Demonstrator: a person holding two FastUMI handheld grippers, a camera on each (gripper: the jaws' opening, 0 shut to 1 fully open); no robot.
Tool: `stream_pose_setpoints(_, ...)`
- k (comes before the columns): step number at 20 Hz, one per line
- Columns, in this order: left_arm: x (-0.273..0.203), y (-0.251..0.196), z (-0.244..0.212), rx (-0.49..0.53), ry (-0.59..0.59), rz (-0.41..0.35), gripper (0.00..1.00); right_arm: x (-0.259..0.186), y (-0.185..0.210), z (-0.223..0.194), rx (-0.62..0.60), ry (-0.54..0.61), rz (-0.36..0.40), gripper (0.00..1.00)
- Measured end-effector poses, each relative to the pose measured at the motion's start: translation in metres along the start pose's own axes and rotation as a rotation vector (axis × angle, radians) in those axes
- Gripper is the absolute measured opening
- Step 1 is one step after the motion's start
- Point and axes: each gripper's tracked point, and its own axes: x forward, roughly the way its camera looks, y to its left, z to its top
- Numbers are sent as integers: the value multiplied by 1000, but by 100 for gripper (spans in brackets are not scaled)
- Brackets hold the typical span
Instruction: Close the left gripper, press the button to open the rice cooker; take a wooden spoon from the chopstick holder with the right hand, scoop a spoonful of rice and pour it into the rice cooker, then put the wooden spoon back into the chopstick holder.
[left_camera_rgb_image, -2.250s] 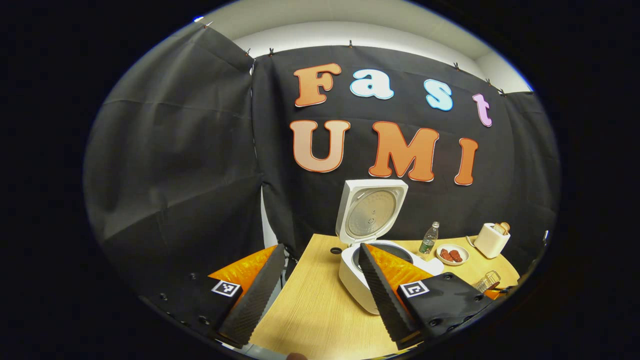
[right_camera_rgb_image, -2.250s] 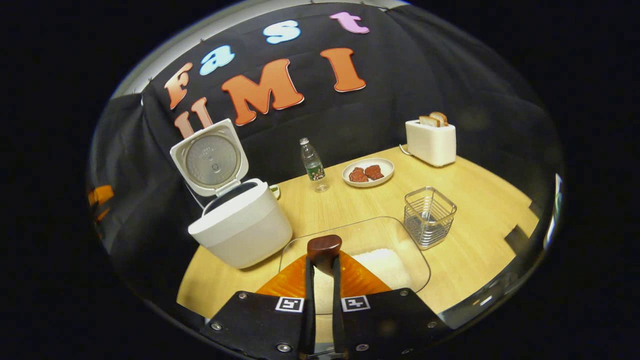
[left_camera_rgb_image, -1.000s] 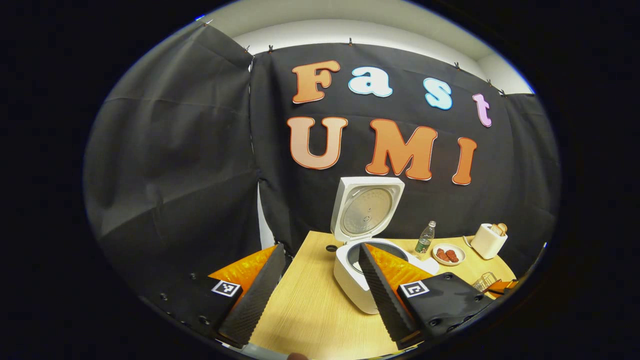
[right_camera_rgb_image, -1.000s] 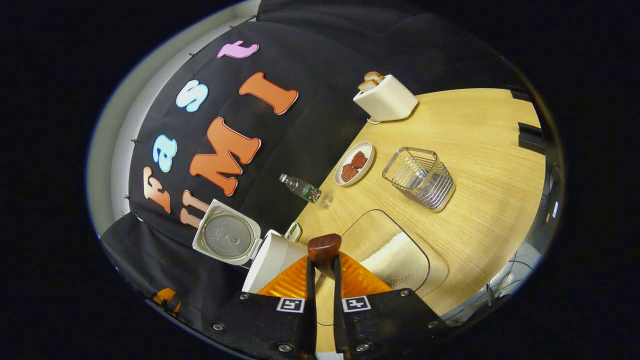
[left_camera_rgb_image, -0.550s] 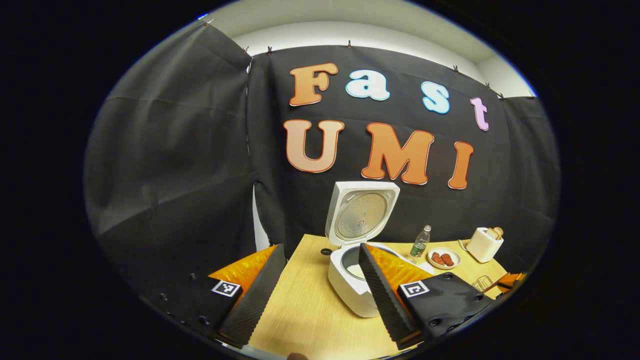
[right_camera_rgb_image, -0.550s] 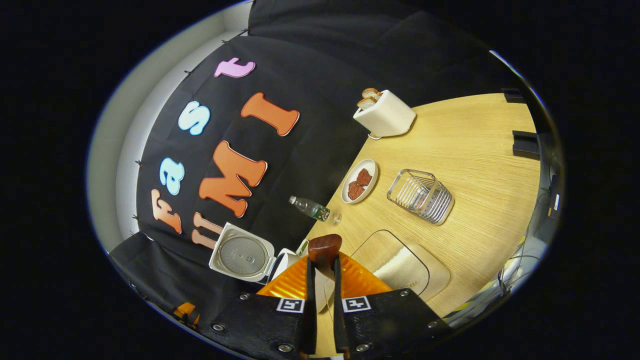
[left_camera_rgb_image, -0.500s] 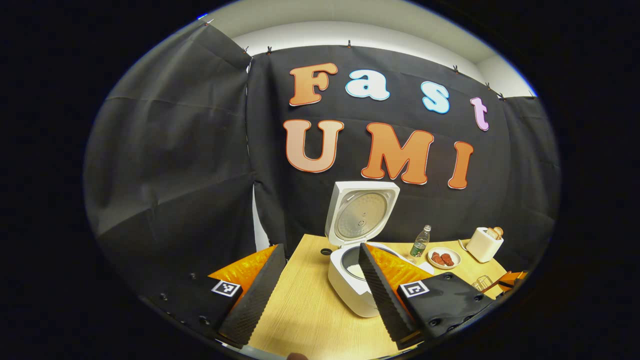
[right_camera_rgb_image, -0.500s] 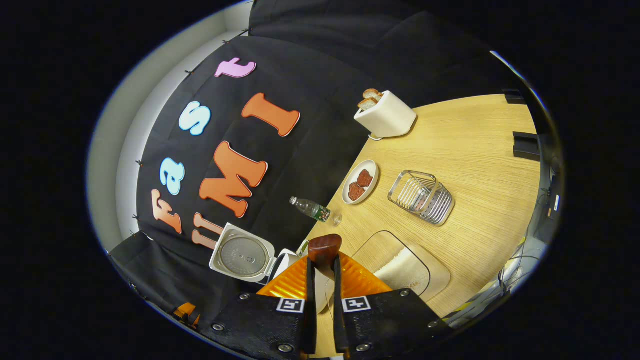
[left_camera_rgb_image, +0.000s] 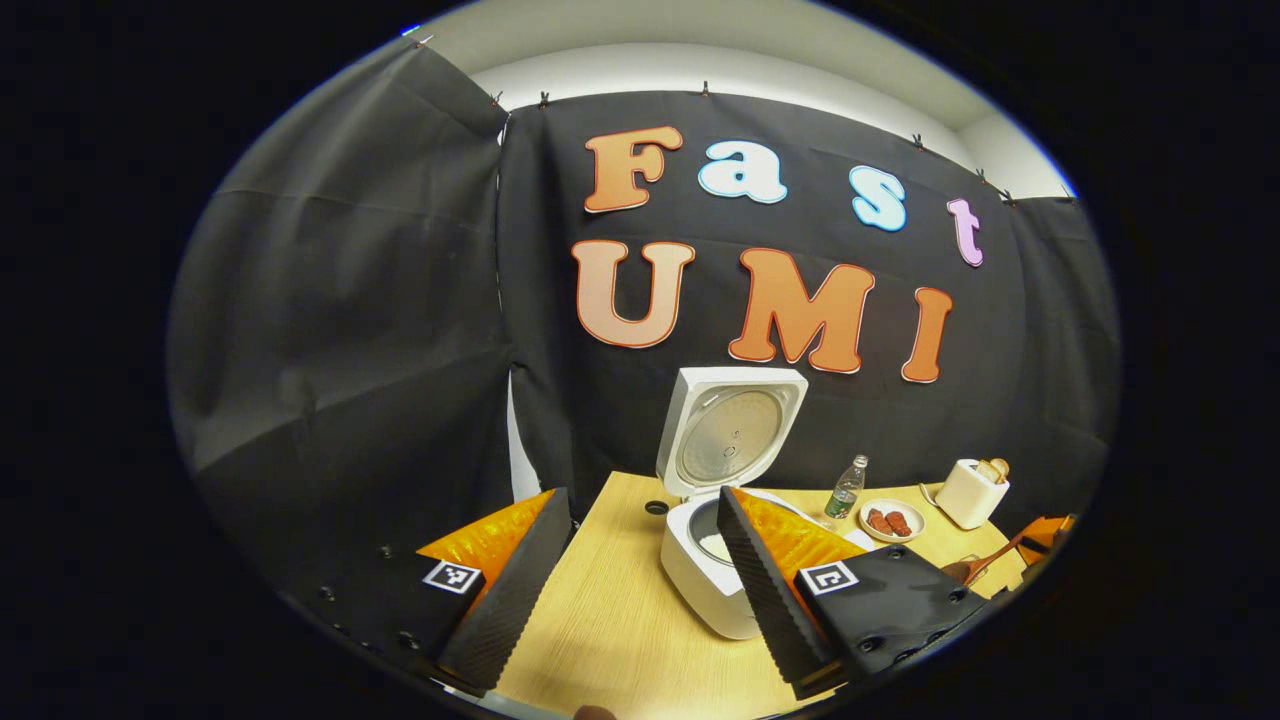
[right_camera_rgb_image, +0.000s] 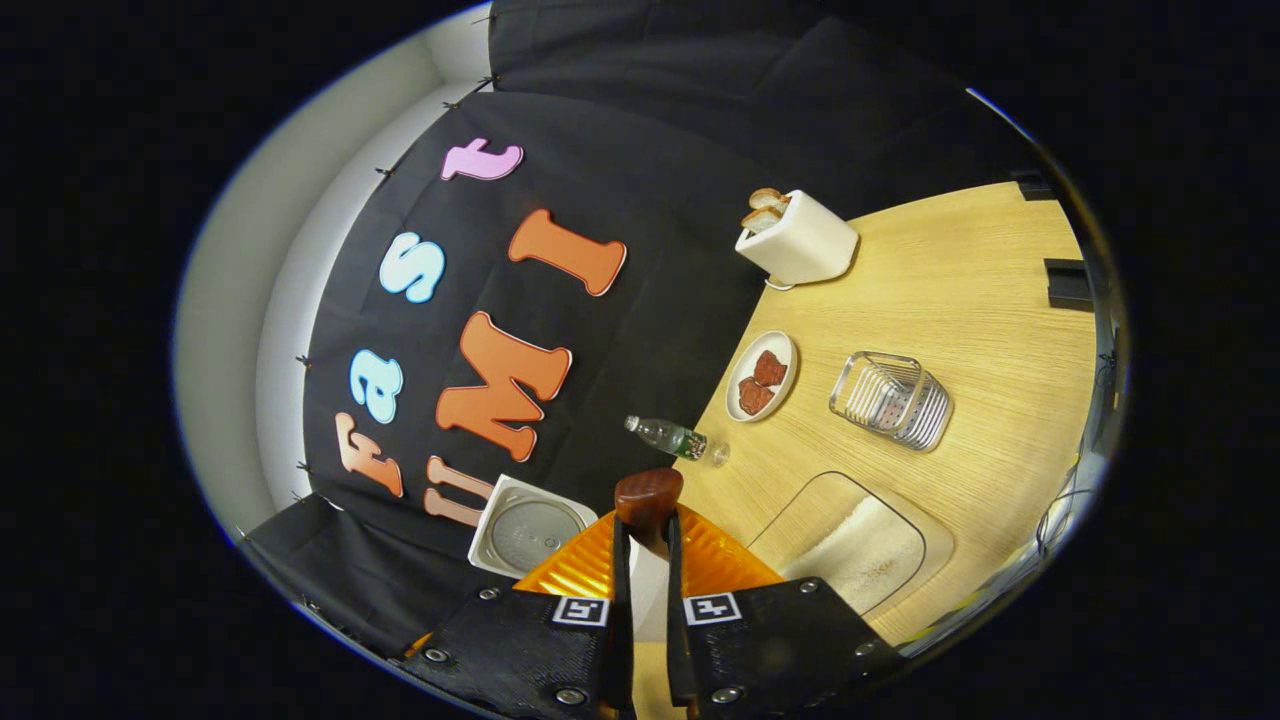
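Between the jaws of the right gripper (right_camera_rgb_image: 641, 560), at the bottom of the right gripper view, sits the wooden spoon (right_camera_rgb_image: 648, 498); both fingers are pressed against its handle, and its rounded brown end projects just past the fingertips. That view is strongly rolled, so the wooden surface (right_camera_rgb_image: 985, 300) appears tilted up to the right. Just beyond the spoon end lies the open lid of the white rice cooker (right_camera_rgb_image: 527, 538), its metal inner face turned toward the camera. To the right of the jaws is the clear tray of rice (right_camera_rgb_image: 860, 556), with white grains heaped in its near part. Farther out stand the wire chopstick holder (right_camera_rgb_image: 892, 398), a plate of red food (right_camera_rgb_image: 761, 376), a water bottle (right_camera_rgb_image: 672, 438) and a white toaster (right_camera_rgb_image: 800, 240) holding bread slices.

Left gripper (left_camera_rgb_image: 630, 590), in the left gripper view: jaws spread wide apart, holding nothing, raised above the near edge of the surface (left_camera_rgb_image: 620, 630). The rice cooker (left_camera_rgb_image: 705, 550) stands between and beyond the fingers, lid upright, white rice visible in the pot. The right-hand finger overlaps part of the cooker body. At the far right edge the spoon (left_camera_rgb_image: 985, 560) appears above the surface, bowl toward the cooker, well apart from it. Bottle (left_camera_rgb_image: 846, 488), plate (left_camera_rgb_image: 890, 520) and toaster (left_camera_rgb_image: 972, 492) line the back of the surface.
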Motion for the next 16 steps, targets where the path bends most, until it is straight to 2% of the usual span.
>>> stream_pose_setpoints(4, 6, 5, 1, -2, -1, 1, 100, 21, 39, 1, 75, -2, 74, 13)
stream_pose_setpoints(7, 10, 10, 1, 0, 0, 6, 100, 42, 69, -4, 84, 8, 118, 13)
stream_pose_setpoints(13, 18, 23, 2, -10, 3, 18, 100, 89, 135, -28, 53, 45, 208, 13)
stream_pose_setpoints(16, 23, 32, -1, -17, 10, 34, 100, 116, 159, -45, 17, 69, 227, 13)
